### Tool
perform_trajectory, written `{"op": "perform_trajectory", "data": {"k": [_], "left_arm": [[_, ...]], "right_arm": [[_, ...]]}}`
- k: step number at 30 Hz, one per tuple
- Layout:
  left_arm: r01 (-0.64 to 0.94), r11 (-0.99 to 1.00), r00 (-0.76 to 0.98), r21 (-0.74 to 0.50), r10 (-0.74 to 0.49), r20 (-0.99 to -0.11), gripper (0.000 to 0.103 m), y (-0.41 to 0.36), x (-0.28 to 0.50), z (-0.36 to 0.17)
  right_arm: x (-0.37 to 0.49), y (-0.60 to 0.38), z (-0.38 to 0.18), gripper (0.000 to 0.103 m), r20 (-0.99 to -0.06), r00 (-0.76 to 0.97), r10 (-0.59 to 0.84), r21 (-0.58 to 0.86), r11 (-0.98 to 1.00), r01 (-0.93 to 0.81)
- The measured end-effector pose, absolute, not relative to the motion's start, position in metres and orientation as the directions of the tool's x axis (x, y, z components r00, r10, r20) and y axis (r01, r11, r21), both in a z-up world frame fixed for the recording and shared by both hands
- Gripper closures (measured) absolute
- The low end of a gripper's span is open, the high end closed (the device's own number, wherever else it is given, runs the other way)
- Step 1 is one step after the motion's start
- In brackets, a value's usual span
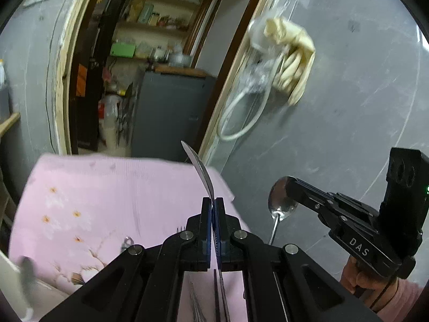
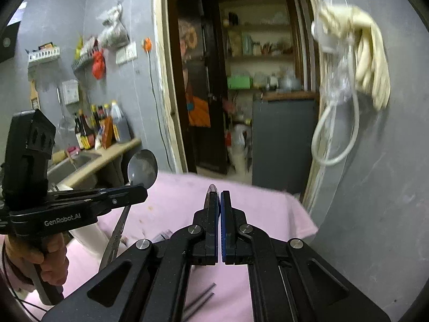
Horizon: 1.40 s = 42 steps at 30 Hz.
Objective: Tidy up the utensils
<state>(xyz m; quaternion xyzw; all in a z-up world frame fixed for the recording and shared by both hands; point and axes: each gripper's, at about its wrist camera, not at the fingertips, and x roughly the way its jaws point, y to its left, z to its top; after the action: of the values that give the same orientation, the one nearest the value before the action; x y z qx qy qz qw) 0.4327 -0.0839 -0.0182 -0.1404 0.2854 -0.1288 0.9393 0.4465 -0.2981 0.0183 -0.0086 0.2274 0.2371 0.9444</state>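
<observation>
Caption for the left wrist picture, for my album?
Left gripper clamps a spoon edge-on above the pink cloth; right gripper holds another spoon.

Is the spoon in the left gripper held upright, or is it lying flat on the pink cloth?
Upright, slightly tilted. The left gripper clamps the spoon below its bowl; the bowl points up, the handle hangs down, clear of the pink cloth.

Both views are dim and evenly lit, with soft indoor light and no hard shadows. The fisheye lenses bend the doorway (image 1: 150, 61) and grey wall (image 1: 348, 107) into curves, and black vignetting fills the corners. Motion blur smears the hanging cream cloth (image 2: 362, 53) and the far shelves (image 2: 257, 43). The spoon bowl (image 1: 281, 198) shows dull glare; the pink cloth (image 1: 107, 193) looks washed out.
</observation>
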Motion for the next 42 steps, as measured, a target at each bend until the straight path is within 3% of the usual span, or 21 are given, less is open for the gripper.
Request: {"op": "perform_trajectory", "data": {"k": [10, 22, 29, 42], "left_arm": [[0.169, 0.937, 0.868, -0.306, -0.289, -0.404, 0.100, -0.014, 0.376, 0.044], [0.101, 0.963, 0.937, -0.249, -0.176, -0.301, 0.100, 0.100, 0.323, 0.079], [0.036, 0.961, 0.954, -0.274, -0.114, -0.277, 0.100, 0.166, 0.328, 0.063], [0.022, 0.939, 0.958, -0.343, -0.118, -0.262, 0.100, 0.206, 0.343, -0.001]], "right_arm": [[0.390, -0.219, 0.093, 0.101, -0.306, 0.824, 0.477, 0.021, 0.869, -0.495], [0.342, -0.107, 0.120, 0.101, -0.200, 0.858, 0.473, -0.075, 0.866, -0.494], [0.335, -0.069, 0.106, 0.101, -0.184, 0.886, 0.426, -0.111, 0.886, -0.450], [0.334, -0.032, 0.042, 0.101, -0.263, 0.913, 0.313, -0.190, 0.910, -0.367]]}}
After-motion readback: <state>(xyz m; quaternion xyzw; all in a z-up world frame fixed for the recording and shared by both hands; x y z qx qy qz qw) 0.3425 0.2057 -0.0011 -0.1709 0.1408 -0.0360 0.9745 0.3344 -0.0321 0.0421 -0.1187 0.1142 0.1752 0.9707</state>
